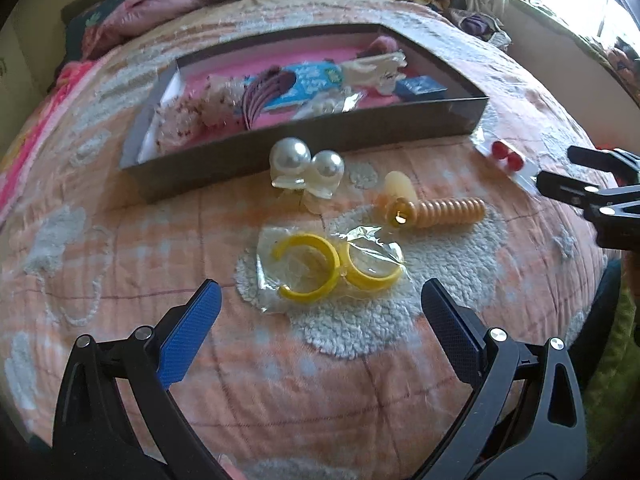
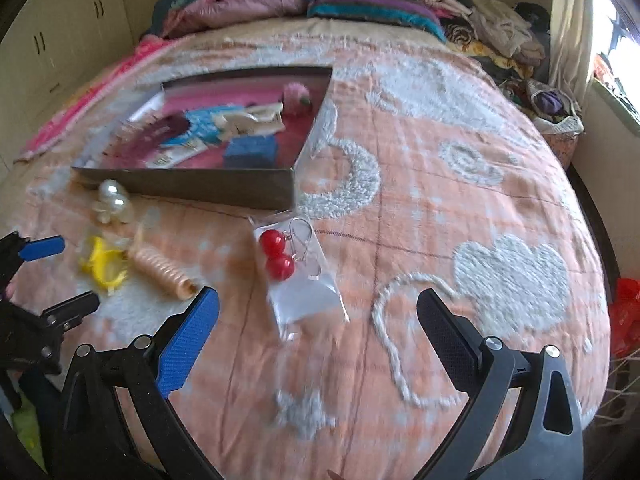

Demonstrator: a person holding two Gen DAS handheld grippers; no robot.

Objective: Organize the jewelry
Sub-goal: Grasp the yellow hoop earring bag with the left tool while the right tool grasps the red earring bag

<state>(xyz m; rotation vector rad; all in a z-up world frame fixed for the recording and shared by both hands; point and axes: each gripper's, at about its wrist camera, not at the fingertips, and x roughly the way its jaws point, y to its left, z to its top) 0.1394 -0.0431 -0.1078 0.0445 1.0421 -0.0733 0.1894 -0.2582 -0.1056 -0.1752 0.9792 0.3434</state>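
Note:
A dark shallow box [image 1: 312, 148] with a pink lining holds several jewelry pieces on the bed; it also shows in the right wrist view [image 2: 192, 186]. In front of it lie pearl earrings [image 1: 306, 168], a peach spiral hair tie [image 1: 436, 208] and yellow hoop earrings in a clear bag [image 1: 320, 268]. My left gripper [image 1: 320, 300] is open just short of the yellow hoops. Red ball earrings in a clear bag [image 2: 288, 264] lie right of the box. My right gripper [image 2: 318, 308] is open just short of that bag and also shows in the left wrist view [image 1: 560, 172].
The bed has an orange quilt [image 2: 440, 208] with white tufted patterns. Folded blankets and clothes [image 2: 304, 4] pile at its far end. A window [image 2: 612, 36] is at the right, cupboards [image 2: 48, 44] at the left. A red bag [image 2: 624, 312] lies beside the bed.

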